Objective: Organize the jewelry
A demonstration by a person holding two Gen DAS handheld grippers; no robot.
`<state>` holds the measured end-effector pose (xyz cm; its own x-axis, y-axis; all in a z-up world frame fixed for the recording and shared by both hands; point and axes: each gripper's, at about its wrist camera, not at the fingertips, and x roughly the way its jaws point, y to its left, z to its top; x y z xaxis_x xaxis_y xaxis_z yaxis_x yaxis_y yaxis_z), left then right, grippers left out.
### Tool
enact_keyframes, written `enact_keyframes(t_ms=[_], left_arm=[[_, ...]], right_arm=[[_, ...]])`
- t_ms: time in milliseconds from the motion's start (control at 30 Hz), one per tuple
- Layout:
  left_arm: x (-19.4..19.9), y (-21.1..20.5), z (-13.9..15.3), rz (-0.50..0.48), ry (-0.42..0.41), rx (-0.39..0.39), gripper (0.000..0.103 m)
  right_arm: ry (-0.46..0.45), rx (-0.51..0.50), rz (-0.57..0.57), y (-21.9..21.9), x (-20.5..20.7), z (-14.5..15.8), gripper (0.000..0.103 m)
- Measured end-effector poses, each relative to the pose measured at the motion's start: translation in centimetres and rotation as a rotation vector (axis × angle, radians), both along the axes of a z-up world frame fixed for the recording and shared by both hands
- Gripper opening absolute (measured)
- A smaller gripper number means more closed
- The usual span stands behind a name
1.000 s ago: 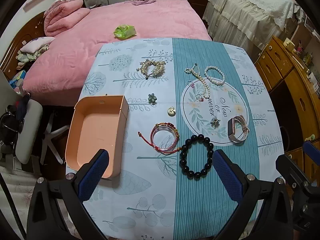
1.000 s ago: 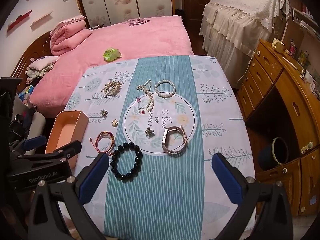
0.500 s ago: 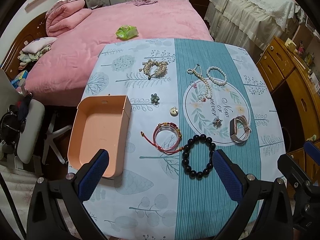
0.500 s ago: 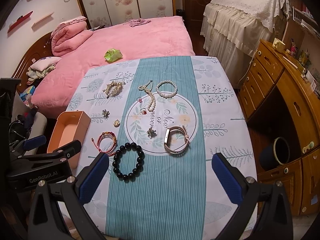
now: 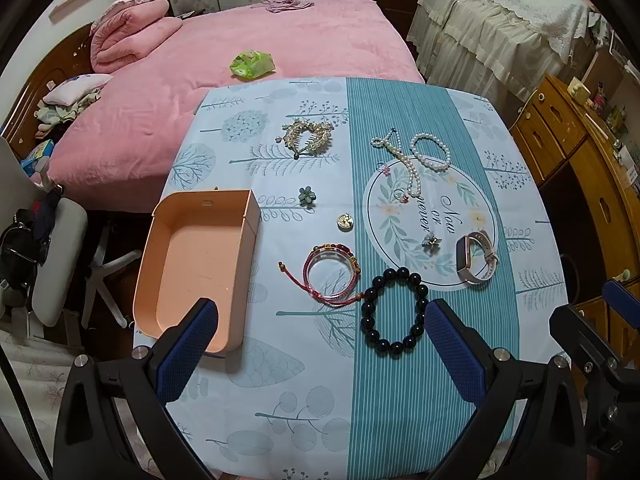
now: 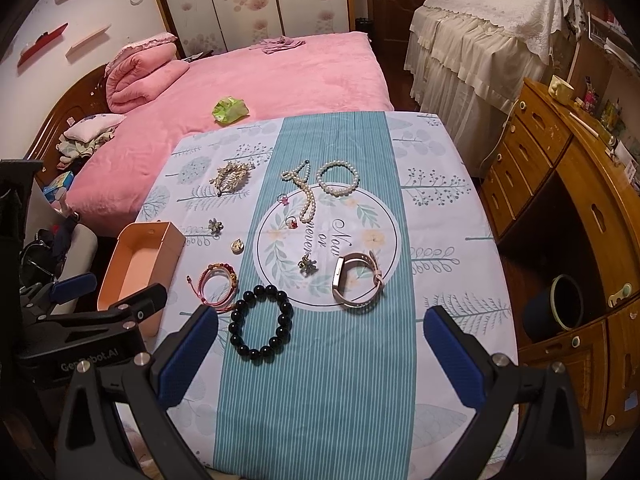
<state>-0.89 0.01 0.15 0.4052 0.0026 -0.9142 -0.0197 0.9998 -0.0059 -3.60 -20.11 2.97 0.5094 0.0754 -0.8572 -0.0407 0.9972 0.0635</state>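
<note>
An empty peach box [image 5: 196, 264] [image 6: 136, 268] stands at the table's left edge. Jewelry lies spread on the cloth: a black bead bracelet [image 5: 394, 312] [image 6: 260, 322], a red cord bracelet [image 5: 330, 274] [image 6: 216, 284], a pink watch [image 5: 476, 256] [image 6: 358, 278], pearl strands [image 5: 416, 156] [image 6: 320, 188], a gold hair clip [image 5: 308, 136] [image 6: 232, 174], and small charms [image 5: 345, 222]. My left gripper [image 5: 320, 344] is open and empty, above the table's near edge. My right gripper [image 6: 320, 352] is open and empty, to its right.
The table [image 5: 300, 412] has a tree-print cloth with a teal stripe. A pink bed [image 5: 240, 32] lies beyond its far edge, wooden drawers [image 6: 560, 184] stand to the right, and a grey chair [image 5: 60, 264] to the left.
Both grippers have drawn back slightly toward the near edge, so the table looks a little farther away. Nothing on the table has moved.
</note>
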Motion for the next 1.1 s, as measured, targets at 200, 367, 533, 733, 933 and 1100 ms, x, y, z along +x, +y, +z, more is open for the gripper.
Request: enact_keyframes(t_ms=[200, 367, 533, 733, 933, 1100], left_arm=[[0.0, 0.1, 0.1, 0.003, 0.003, -0.001, 0.102], [0.1, 0.1, 0.1, 0.002, 0.005, 0.0, 0.102], [0.0, 0.1, 0.1, 0.002, 0.004, -0.001, 0.102], [-0.1, -0.2, 0.0, -0.004, 0.007, 0.003, 0.102], [0.0, -0.5, -0.4, -0.011, 0.017, 0.007, 0.102], [0.8, -0.7, -1.0, -0.029, 0.028, 0.005, 0.102]], right_arm=[[-0.002, 0.001, 0.0, 0.0, 0.1, 0.0, 0.103], [-0.002, 0.001, 0.001, 0.0, 0.1, 0.0, 0.103], [-0.002, 0.003, 0.0, -0.1, 0.1, 0.0, 0.103], [0.0, 0.004, 0.001, -0.1, 0.2, -0.1, 0.101], [0.01, 0.012, -0.009, -0.4, 0.4, -0.3, 0.099], [0.024, 0.02, -0.025, -0.7, 0.5, -0.8, 0.097]])
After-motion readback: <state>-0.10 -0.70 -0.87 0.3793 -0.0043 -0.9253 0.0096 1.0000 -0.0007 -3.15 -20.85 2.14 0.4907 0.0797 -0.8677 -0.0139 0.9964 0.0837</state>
